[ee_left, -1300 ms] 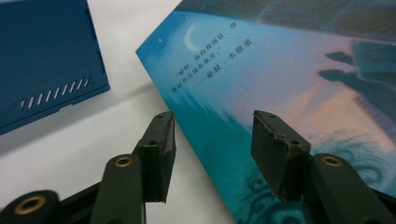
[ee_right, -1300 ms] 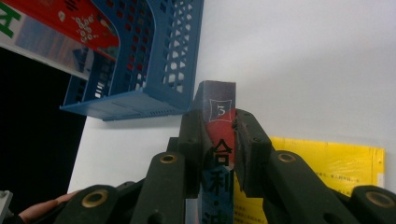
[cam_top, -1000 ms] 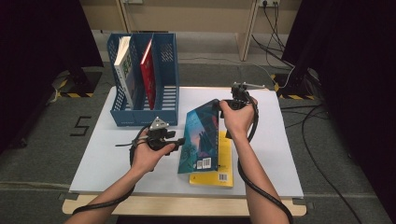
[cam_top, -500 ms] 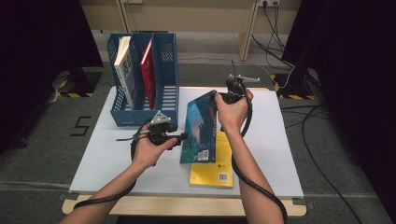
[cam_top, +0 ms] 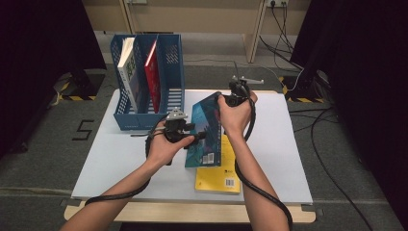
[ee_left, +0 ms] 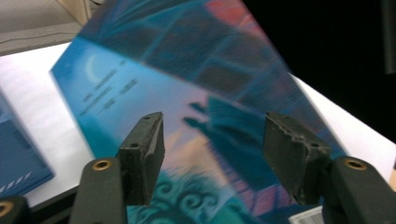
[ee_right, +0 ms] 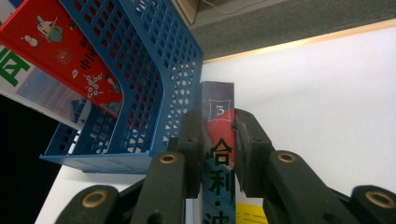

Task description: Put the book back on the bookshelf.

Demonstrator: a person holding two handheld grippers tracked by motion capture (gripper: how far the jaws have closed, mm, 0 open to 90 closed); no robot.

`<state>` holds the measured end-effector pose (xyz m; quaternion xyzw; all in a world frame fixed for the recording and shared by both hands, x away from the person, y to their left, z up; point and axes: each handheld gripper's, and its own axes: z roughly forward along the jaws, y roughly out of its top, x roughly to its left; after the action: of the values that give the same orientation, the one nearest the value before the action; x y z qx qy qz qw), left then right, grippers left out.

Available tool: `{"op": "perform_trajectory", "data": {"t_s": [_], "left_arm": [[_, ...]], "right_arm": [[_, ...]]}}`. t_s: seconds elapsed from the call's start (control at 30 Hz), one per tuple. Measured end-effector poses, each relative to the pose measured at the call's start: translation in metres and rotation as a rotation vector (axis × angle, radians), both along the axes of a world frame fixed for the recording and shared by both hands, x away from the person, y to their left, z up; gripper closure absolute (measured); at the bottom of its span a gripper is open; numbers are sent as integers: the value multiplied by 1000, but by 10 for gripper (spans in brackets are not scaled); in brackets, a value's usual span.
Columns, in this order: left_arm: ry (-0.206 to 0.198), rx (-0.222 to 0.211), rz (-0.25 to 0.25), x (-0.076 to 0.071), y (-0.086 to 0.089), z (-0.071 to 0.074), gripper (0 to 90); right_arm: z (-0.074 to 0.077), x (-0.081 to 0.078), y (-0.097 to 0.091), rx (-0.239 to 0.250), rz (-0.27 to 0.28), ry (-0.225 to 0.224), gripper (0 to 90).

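My right gripper (cam_top: 230,98) is shut on the spine of a teal-blue book (cam_top: 204,130), which it holds up on edge over the table, tilted. In the right gripper view the pads (ee_right: 245,135) press both sides of the spine (ee_right: 217,112). My left gripper (cam_top: 197,134) is at the book's left face, its jaws open and just widened. In the left gripper view the two jaws stand apart around my left gripper's midpoint (ee_left: 212,140), and the cover (ee_left: 187,93) lies beyond them, not between them.
A yellow book (cam_top: 219,175) lies flat on the white table (cam_top: 120,159) under the teal one. A blue file holder (cam_top: 171,72) stands at the back left with a red book (cam_top: 152,72) and a white-green book (cam_top: 127,67) in it. The holder (ee_right: 140,70) is close to my right gripper.
My left hand has risen and moved right, up to the book's cover, and its jaws have spread. The right hand has kept its grip, and the book's top has leaned slightly left.
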<state>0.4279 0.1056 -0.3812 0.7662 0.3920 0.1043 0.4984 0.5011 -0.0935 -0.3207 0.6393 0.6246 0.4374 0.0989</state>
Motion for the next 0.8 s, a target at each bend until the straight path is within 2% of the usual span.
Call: {"op": "perform_trajectory", "data": {"t_s": [0.37,0.53,0.63,0.8], "left_arm": [[-5,-5,-36,-4,-20,5,362],[-16,1,-40,-5,-24,8,365],[-23,-34,-29,-5,-22,10,365],[-19,-23,-44,-7,-25,11,361]], "right_arm": [[0,-2,5,-12,-12,-7,751],[1,-2,6,-23,-12,-14,750],[1,-3,8,-26,-12,-16,751],[1,-2,10,-34,-14,-19,750]]}}
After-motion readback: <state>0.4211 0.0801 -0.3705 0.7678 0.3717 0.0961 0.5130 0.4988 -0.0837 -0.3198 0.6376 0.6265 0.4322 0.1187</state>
